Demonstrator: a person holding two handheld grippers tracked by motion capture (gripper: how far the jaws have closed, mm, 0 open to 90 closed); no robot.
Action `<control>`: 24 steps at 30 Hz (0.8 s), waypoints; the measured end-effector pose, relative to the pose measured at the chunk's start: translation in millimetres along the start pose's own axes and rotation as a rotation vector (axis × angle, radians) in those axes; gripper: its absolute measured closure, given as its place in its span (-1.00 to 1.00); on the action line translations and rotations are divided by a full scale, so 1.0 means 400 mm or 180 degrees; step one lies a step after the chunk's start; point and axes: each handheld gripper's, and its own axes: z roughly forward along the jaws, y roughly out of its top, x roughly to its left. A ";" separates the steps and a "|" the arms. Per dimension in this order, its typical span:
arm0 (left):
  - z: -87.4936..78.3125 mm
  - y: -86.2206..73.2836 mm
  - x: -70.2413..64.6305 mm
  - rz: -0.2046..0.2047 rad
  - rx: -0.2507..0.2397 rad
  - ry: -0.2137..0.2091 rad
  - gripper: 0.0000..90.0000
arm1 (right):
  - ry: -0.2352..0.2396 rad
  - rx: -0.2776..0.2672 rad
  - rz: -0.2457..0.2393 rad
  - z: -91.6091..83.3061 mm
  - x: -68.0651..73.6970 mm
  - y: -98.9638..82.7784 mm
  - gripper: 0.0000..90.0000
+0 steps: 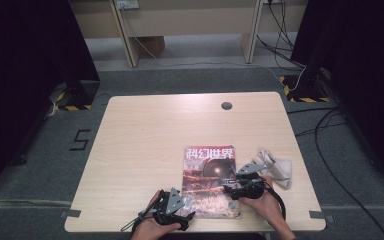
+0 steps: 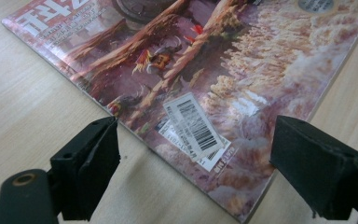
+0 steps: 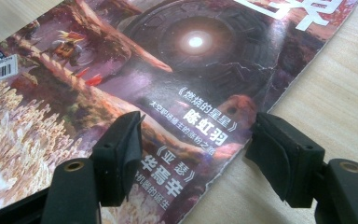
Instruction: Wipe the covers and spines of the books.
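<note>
A glossy magazine (image 1: 209,180) with a reddish fantasy cover and white Chinese title lies flat near the table's front edge. My left gripper (image 1: 180,210) sits at its front left corner, open, its jaws straddling the corner with the barcode label (image 2: 196,128). The magazine (image 2: 205,70) runs away from those jaws. My right gripper (image 1: 235,192) is at the magazine's right edge, open, one jaw over the cover (image 3: 168,84) and the other over bare wood beside the edge. Neither gripper holds anything.
A crumpled grey-white cloth (image 1: 276,167) lies on the table (image 1: 145,150) just right of the magazine, behind my right hand. A round cable hole (image 1: 226,105) sits near the far edge. Cables trail on the floor to the right.
</note>
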 end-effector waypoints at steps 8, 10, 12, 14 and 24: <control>-0.004 -0.006 0.013 -0.0075 0.0070 0.0024 -0.71 | 0.0003 0.0055 -0.0063 -0.003 0.021 -0.003 -0.34; -0.007 -0.007 0.018 -0.0073 0.0094 0.0044 -0.75 | -0.0006 0.0055 -0.0096 -0.005 0.029 -0.005 -0.34; -0.010 -0.008 0.024 -0.0107 0.0135 0.0056 -0.75 | -0.0005 0.0066 -0.0121 -0.007 0.037 -0.008 -0.34; -0.013 -0.010 0.033 -0.0137 0.0177 0.0074 -0.77 | -0.0009 0.0068 -0.0153 -0.010 0.049 -0.011 -0.35; -0.032 -0.022 0.095 -0.0265 0.0360 0.0327 -0.86 | 0.0108 0.0154 -0.0395 -0.023 0.104 -0.024 -0.36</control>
